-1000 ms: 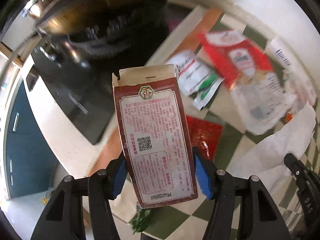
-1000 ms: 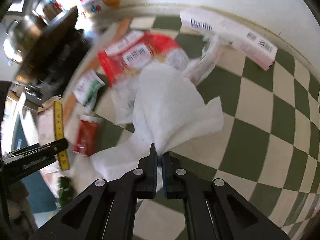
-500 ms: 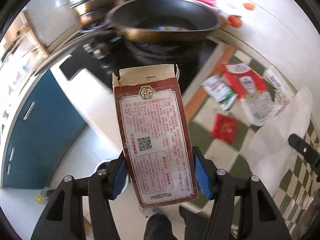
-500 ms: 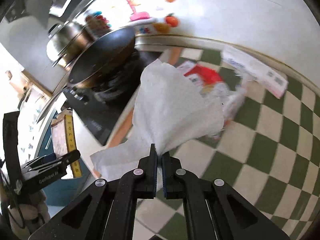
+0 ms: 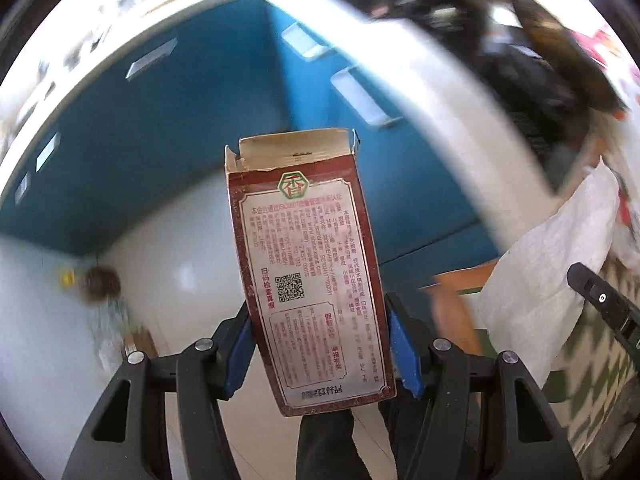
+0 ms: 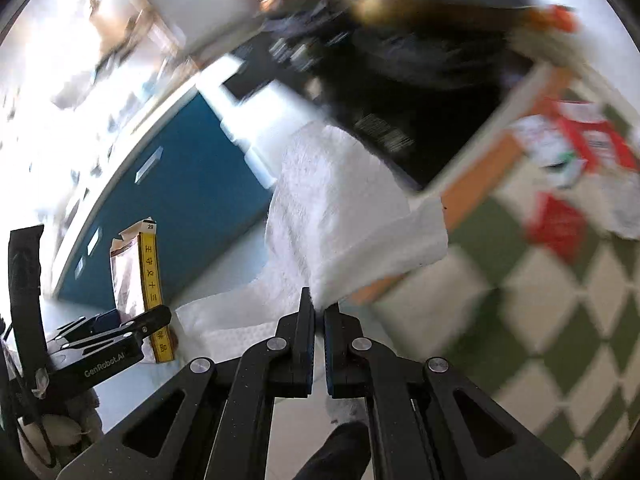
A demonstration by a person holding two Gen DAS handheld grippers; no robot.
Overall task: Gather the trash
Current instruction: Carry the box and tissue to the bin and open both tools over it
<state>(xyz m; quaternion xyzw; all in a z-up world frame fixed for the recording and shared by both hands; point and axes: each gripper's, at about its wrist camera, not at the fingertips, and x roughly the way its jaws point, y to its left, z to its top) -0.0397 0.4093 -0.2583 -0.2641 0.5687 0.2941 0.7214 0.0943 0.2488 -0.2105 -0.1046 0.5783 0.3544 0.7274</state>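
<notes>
Trash [image 6: 576, 152] litters checkered countertop [image 6: 540, 320] — blue cabinets [image 5: 152, 128] below.

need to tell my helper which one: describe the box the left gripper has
Against the blue cabinet fronts, look at the left gripper: its blue pads clamp an upright dark red carton. Unlike the white paper towel in the right gripper, it is rigid, printed with a QR code, its top torn open.

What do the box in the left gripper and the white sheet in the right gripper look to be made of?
The box looks like thin printed cardboard, matte: its torn top flap shows a bare, fibrous tan edge. The white sheet looks like paper towel or tissue: it has a dimpled, embossed surface, is soft and matte, and droops in loose folds from the right gripper. Whether it is damp cannot be told.
</notes>
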